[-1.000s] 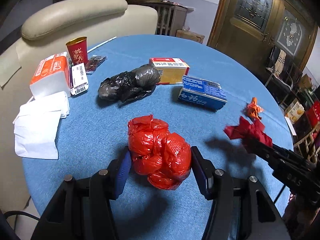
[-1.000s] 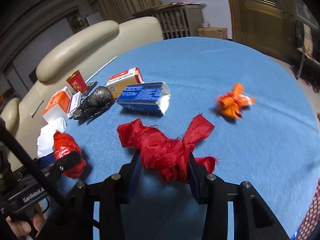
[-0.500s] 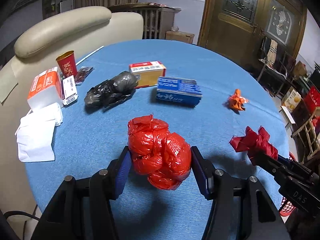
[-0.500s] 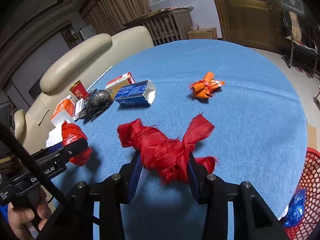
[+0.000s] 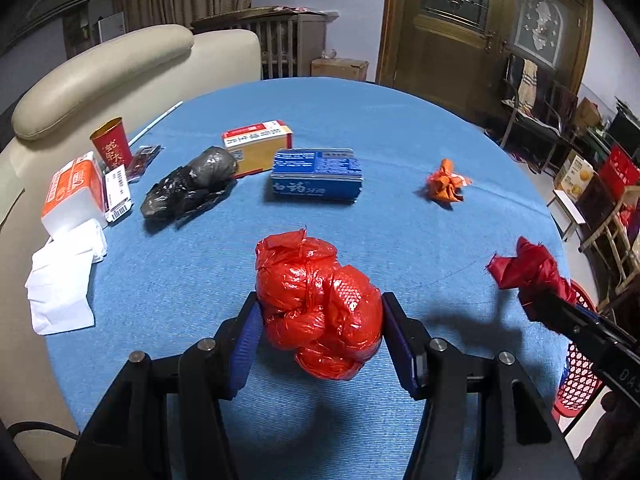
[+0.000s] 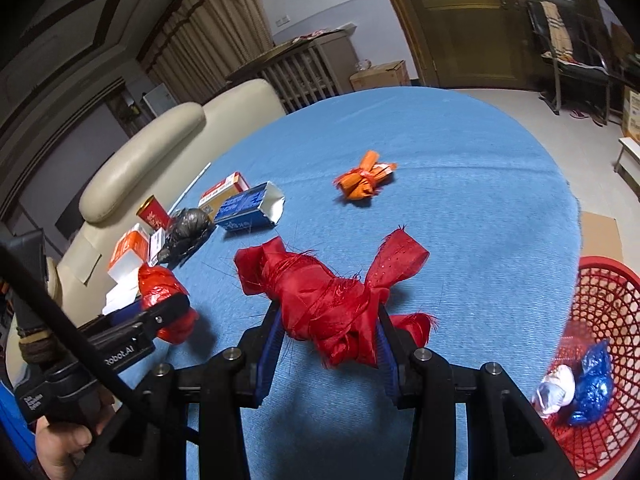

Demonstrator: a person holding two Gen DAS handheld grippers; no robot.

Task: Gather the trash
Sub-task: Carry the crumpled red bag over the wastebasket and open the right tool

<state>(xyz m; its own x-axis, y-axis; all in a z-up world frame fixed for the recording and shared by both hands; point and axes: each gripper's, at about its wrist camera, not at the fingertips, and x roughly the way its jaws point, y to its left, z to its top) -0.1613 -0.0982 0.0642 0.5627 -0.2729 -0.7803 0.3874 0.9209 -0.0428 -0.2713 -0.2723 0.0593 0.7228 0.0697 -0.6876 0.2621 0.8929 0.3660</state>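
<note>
My left gripper (image 5: 320, 332) is shut on a crumpled red plastic bag (image 5: 316, 300), held above the blue tablecloth (image 5: 360, 128). The right gripper (image 6: 326, 336) is shut on a knotted red cloth scrap (image 6: 328, 300), which also shows at the right edge of the left wrist view (image 5: 528, 268). A red mesh basket (image 6: 604, 280) stands below the table's right edge, with blue and white wrappers inside. On the table lie an orange wrapper (image 5: 444, 182), a blue box (image 5: 316, 174), a black bag (image 5: 188, 188) and a red-and-yellow box (image 5: 258, 146).
At the table's left side stand a red cup (image 5: 111, 146), an orange-and-white tissue pack (image 5: 72, 192) and white napkins (image 5: 60, 284). A cream sofa (image 5: 120, 68) backs the table. Chairs and boxes crowd the floor at the right (image 5: 576, 172).
Both grippers have drawn back and to the right over the table with their loads held fast. The red basket has come into the right wrist view.
</note>
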